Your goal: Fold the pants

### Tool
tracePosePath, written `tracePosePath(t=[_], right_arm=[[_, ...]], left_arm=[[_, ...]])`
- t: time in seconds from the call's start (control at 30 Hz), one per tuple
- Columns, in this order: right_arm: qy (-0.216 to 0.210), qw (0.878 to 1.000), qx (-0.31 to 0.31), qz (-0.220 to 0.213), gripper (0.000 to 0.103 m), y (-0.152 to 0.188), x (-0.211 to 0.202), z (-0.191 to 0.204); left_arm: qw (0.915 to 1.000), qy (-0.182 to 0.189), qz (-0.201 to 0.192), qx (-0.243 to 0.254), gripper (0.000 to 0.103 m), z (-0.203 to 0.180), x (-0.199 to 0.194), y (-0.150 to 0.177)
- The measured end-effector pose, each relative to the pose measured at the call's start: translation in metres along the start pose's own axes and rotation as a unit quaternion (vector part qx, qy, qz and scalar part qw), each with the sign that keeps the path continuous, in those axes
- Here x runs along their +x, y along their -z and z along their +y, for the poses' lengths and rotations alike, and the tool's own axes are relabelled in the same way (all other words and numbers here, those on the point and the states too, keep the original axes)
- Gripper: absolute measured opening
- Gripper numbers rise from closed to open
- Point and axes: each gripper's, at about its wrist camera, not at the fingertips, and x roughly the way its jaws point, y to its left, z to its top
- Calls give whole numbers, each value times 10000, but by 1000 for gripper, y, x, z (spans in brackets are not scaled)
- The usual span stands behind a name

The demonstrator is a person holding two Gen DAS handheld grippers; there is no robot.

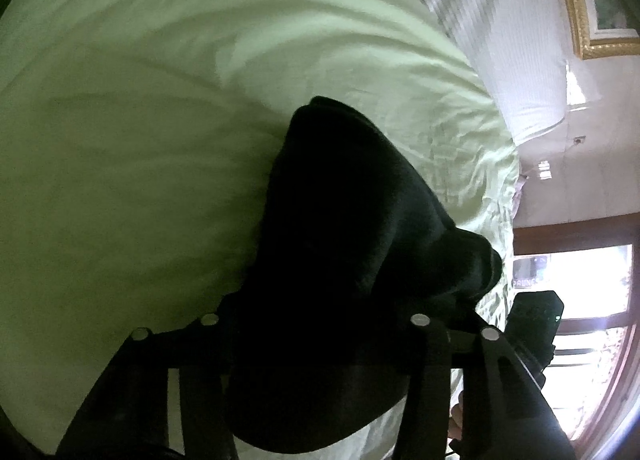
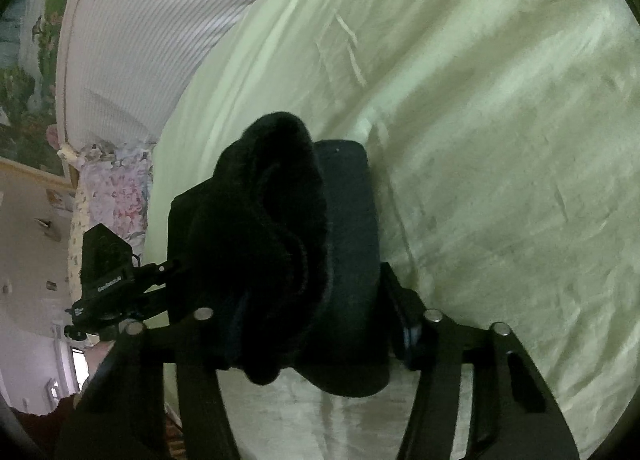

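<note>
Pants, black soft fabric (image 1: 340, 220): bunched and lifted above the pale green bedsheet (image 1: 140, 140), one end pinched in the left tool (image 1: 320, 340), the other in the right tool (image 2: 304, 300), likely for spreading flat.

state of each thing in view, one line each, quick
pants: black, bunched, lifted off the bed, held at both ends
left gripper: shut on the pants
right gripper: shut on the pants
bed sheet: pale green, spread out, lightly wrinkled
pillow: white striped, lying at the bed's head
</note>
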Motion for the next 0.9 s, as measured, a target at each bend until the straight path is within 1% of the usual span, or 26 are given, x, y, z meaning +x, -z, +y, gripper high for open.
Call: tracePosePath(t=[0.07,0.17,0.3,0.4,0.47,0.63,0.77,0.9], right_arm=[[-4,10000,-64,-16,48,0,-2,4],[19,9998,-170,-63,45,0,-6,13],[-63,9995,-272,-137,43,-4,-11,26],[-108,9989,-428,-181,43,-11,-12,40],[-177,9984,-518,-172,43,-17,-8,49],[-332,9959,-828,-121,43,-34,7,77],[-445,9933,-1065,-22,43,-49,27,99],[-519,9899,-1317,105,43,-61,54,125]], left_arm=[[9999,7,-52,104,41,-5,-3,2],[9998,26,-113,165,37,-9,-9,3],[9992,50,-257,305,33,-16,-23,6],[9987,9,-366,355,32,-17,-36,8],[9980,-38,-524,359,32,-16,-47,7],[9957,-48,-894,230,32,-1,-80,1],[9927,-160,-1189,96,32,17,-107,-10],[9899,-326,-1375,-68,32,39,-126,-22]])
